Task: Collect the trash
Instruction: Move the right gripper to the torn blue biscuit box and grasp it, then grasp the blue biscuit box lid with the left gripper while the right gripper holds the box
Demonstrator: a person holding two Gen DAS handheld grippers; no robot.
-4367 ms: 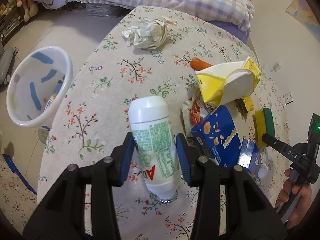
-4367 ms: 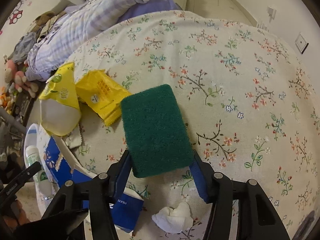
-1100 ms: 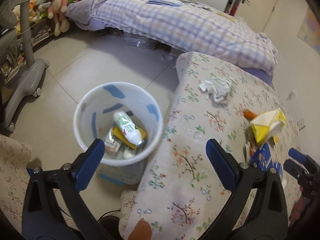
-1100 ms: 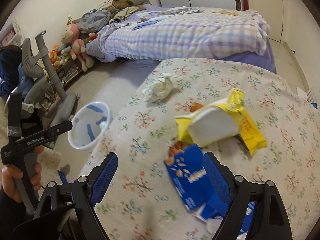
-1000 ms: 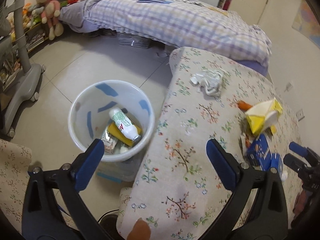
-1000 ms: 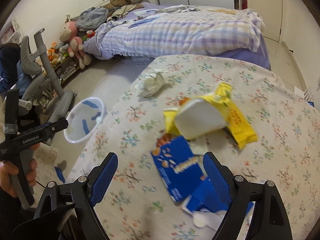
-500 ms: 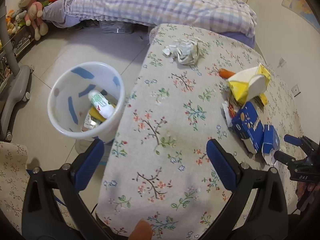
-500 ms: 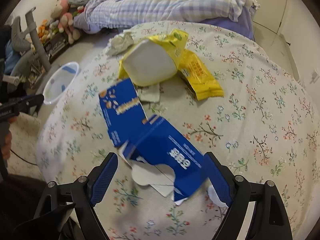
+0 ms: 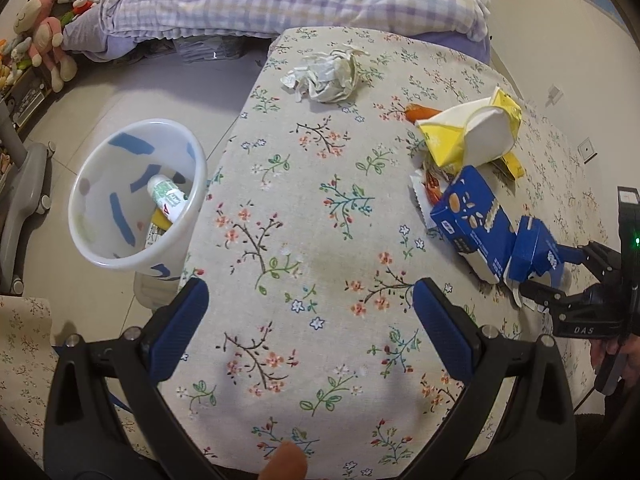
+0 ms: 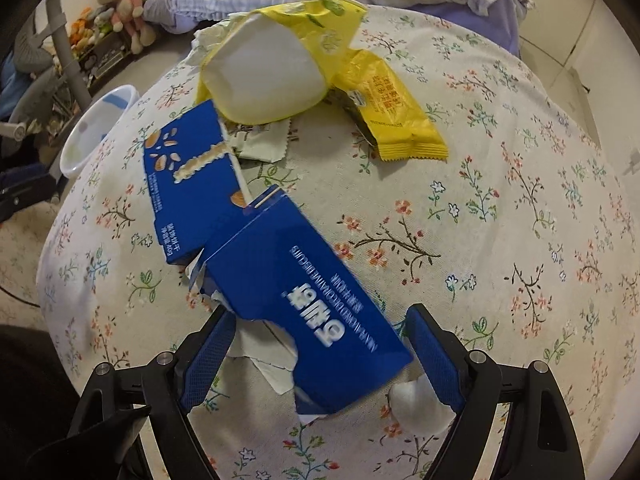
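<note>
While my right gripper [image 10: 320, 356] hangs steeply over the torn blue box [image 10: 304, 300], its fingers stand wide on either side of the box's near end — they have just been closing a little, yet I see no pad pressing the cardboard. A second blue box [image 10: 188, 184], flattened, lies touching the torn box on its far side, and beyond that rests a yellow bag [image 10: 276, 60] with a white inside, a yellow wrapper [image 10: 396, 120] just beside it. A small white wad [image 10: 416, 408] sits against the torn box's near corner, by my right finger.

My left gripper [image 9: 308, 328] holds nothing; its fingers are spread wide above bare flowered tablecloth [image 9: 320, 240], well apart from the torn box [image 9: 532, 252]. Far from the box across the table lies a crumpled paper [image 9: 328, 76]. An orange carrot [image 9: 424, 112] peeks out behind the yellow bag. Off the table's edge, on the floor — well away from the box — stands the white bin [image 9: 132, 200] with a bottle [image 9: 166, 200] inside.
</note>
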